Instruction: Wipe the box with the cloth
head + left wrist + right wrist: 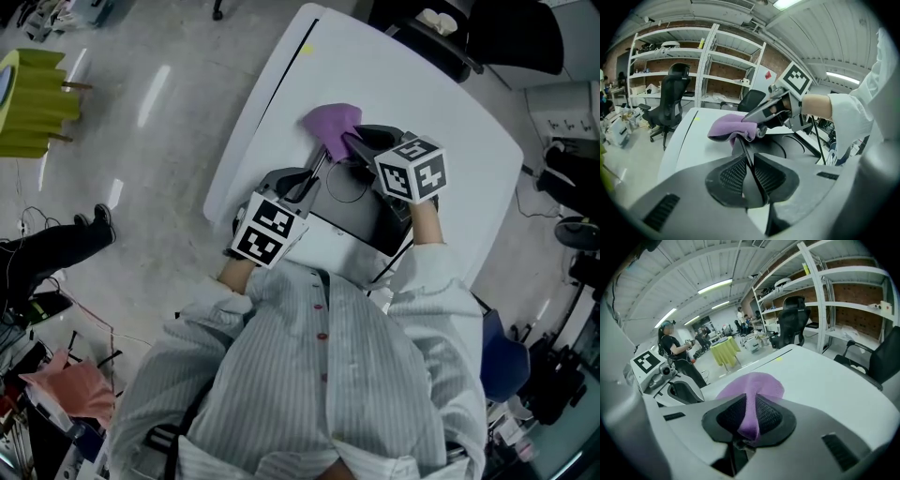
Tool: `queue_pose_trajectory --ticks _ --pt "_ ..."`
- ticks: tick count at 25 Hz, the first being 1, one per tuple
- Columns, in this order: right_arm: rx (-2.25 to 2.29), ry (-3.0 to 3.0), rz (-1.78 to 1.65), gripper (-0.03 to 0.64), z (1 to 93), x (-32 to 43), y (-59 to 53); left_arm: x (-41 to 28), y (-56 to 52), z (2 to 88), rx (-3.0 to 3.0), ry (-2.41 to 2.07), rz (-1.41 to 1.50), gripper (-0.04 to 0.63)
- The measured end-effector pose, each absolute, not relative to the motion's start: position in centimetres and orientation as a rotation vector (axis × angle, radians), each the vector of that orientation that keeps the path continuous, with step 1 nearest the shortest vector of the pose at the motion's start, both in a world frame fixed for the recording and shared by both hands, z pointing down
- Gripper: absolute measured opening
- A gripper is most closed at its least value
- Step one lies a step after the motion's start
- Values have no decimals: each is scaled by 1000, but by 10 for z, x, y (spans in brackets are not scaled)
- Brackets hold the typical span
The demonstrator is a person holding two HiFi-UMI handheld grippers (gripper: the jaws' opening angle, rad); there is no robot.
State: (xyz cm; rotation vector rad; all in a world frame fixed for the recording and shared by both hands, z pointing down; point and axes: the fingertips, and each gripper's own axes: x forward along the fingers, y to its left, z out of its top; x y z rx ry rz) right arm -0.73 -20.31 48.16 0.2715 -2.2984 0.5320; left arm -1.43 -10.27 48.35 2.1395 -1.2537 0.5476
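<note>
Both claws are clamped. The left gripper [749,177] pinches the box [361,220] by its thin upright wall, prob. to steady it. The right gripper [750,420] nips the purple cloth [751,386], bulk bunched ahead at the box's far edge, approx. ready for wiping; white table [422,84] under the box.

Left tool [749,163] clamps box [786,149] edge; right tool [758,129] holds purple cloth [725,127].

Soft fuzzy cloth [330,124], smooth box [354,214]
</note>
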Motion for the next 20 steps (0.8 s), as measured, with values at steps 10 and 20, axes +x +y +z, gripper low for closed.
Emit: queue_pose_trajectory --ticks 10,20 --pt "-16 -2156 804 55 522 -19 -205 -19 -104 484 2079 -1295 490 34" --pt "-111 -2075 832 49 534 -7 -200 -18 -106 484 2036 -1320 524 34"
